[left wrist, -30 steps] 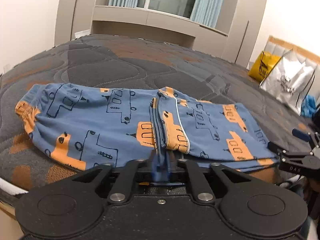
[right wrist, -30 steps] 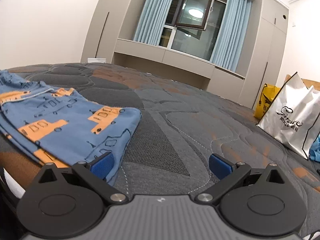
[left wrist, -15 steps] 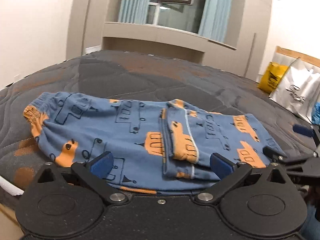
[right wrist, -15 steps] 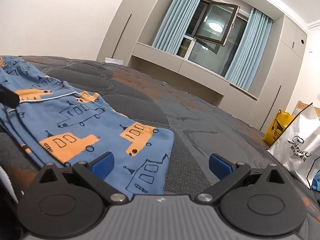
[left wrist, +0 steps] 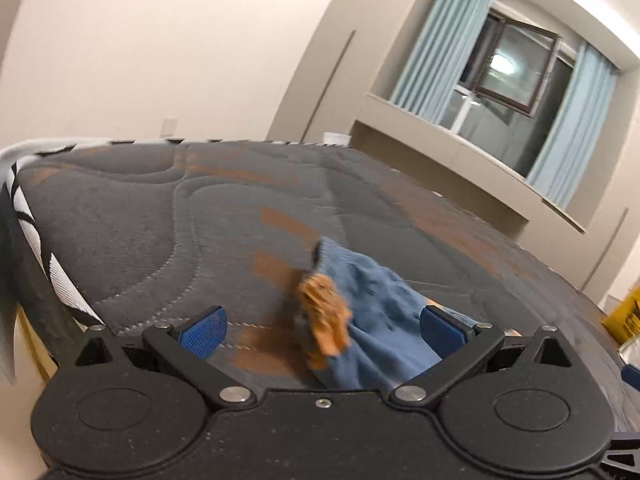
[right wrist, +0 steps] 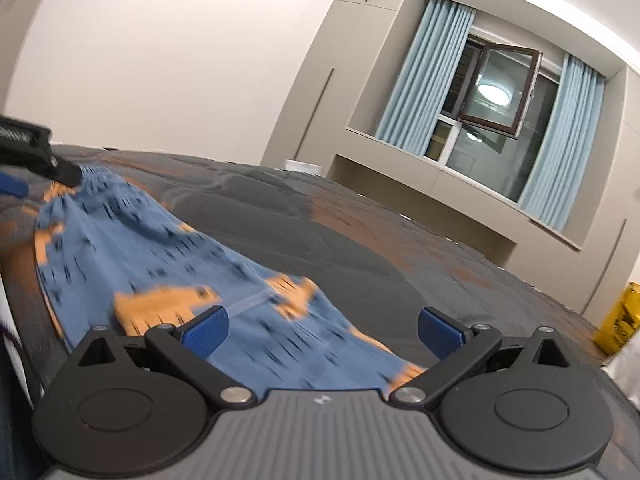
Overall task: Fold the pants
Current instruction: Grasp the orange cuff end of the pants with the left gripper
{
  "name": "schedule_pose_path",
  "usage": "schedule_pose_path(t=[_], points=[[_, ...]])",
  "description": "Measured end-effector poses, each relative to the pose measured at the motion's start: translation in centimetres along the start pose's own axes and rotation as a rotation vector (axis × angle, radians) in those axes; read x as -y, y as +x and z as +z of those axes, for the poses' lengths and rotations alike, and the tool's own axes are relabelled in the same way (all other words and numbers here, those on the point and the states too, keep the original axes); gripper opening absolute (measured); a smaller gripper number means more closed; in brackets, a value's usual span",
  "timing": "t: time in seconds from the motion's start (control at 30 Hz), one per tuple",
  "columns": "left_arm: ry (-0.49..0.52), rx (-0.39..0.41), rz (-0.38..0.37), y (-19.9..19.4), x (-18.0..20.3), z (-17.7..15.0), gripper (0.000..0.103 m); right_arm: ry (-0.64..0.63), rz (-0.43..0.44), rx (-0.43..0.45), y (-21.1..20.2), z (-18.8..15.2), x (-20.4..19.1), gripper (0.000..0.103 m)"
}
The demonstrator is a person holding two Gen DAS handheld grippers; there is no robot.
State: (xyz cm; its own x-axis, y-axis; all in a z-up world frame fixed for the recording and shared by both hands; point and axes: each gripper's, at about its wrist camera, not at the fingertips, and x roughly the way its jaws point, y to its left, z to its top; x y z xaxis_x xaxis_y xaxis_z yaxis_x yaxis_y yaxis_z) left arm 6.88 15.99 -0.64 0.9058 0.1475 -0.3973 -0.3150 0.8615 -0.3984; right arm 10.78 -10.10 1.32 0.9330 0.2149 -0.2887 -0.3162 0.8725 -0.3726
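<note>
I am lining both spread grippers, left gripper (left wrist: 320,330) and right gripper (right wrist: 322,328), over the blue orange-printed cotton pants (right wrist: 168,264), seemingly folded lengthwise already; crosswise folding is remaining.

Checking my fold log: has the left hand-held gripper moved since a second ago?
Yes. The left hand-held gripper has swung left, toward the waistband end of the pants; the mattress's striped left edge now shows, and its jaws are open.

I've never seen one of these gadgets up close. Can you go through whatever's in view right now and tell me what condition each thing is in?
left gripper: open, holding nothing.
right gripper: open, holding nothing.
pants: lying on the mattress, partly folded, blurred.
waistband: bunched, between the left gripper's fingers, not clamped.
mattress: bare, quilted.
window: one pane swung open.
curtains: drawn back to both sides.
</note>
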Motion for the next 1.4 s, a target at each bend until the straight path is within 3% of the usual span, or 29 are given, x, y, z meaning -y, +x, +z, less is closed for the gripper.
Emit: schedule_pose_path(t=[0.2,0.77,1.0,1.2,1.4], points=[[0.016,-0.021,-0.027,1.2,0.1,0.2,0.102,-0.034,-0.035,-0.071,3.2,0.7,-2.2,0.103],[0.026,-0.023,-0.048,2.2,-0.1,-0.1,0.102,-0.065,-0.052,-0.071,4.0,0.2,-2.8,0.103],[0.005,-0.093,-0.222,2.0,0.6,-0.6,0.102,-0.084,-0.067,-0.063,3.9,0.1,-3.3,0.103],[-0.092,-0.105,-0.221,2.6,-0.7,0.0,0.102,-0.088,-0.068,-0.06,3.9,0.0,-3.5,0.103],[-0.121,-0.098,-0.191,2.8,-1.0,0.1,0.096,-0.087,-0.068,-0.059,4.0,0.0,-3.5,0.103]])
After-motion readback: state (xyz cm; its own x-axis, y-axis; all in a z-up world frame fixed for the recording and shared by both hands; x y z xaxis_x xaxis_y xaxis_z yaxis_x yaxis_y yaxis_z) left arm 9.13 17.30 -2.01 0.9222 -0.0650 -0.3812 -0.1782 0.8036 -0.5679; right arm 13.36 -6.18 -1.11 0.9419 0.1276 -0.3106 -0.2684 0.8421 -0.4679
